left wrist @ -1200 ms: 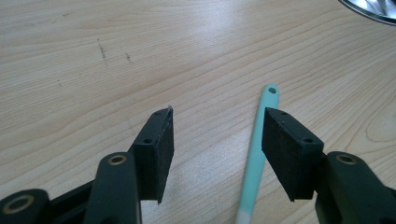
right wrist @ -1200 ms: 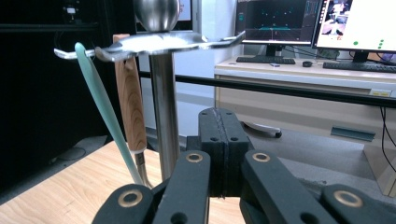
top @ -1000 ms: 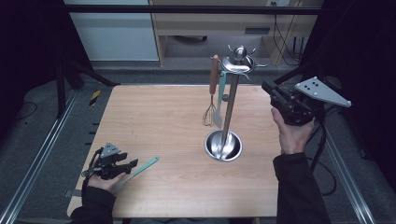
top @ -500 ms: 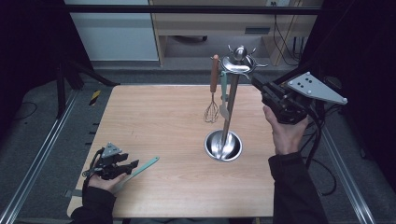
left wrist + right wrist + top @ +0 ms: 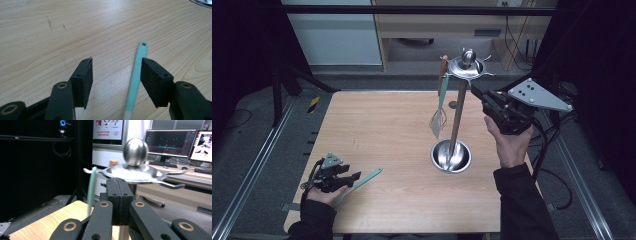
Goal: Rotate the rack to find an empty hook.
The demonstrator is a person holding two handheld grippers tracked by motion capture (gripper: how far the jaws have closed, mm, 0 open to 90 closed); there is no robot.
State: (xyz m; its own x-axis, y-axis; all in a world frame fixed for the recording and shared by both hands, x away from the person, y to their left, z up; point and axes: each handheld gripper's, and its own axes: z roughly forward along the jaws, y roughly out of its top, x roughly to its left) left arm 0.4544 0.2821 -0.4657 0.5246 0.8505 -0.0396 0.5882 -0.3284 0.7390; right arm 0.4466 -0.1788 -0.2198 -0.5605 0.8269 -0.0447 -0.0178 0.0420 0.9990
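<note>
The left claw [image 5: 116, 75] rests low on the pale wooden desk [image 5: 377, 130] with its jaws apart, and the slim mint-green plastic utensil handle [image 5: 136, 75] lies flat on the desk between them, nearer one pad and gripped by neither. In the high view this left claw [image 5: 354, 177] sits at the near left corner of the desk with the handle [image 5: 364, 179] pointing out towards the middle.

The right claw [image 5: 117, 195] has its jaws pressed together on nothing. It is held up in the air, just beside the hooked top disc of the tall steel utensil stand [image 5: 467, 67], aimed at the rim.

As I read it, the step in hand is hanging utensils on the stand: the green-handled one is lined up for pickup but not yet taken. The next move calls for the left jaws to close squarely on the thin handle, then lift it so that the hole at its end can meet a free hook.

The stand's round steel base dish [image 5: 451, 156] looks to hold nothing but the pole. From the hooks hang a wire whisk [image 5: 438, 119] and a wooden-handled utensil with a mint-green shaft [image 5: 442, 80], close together on the side facing the desk's middle.
</note>
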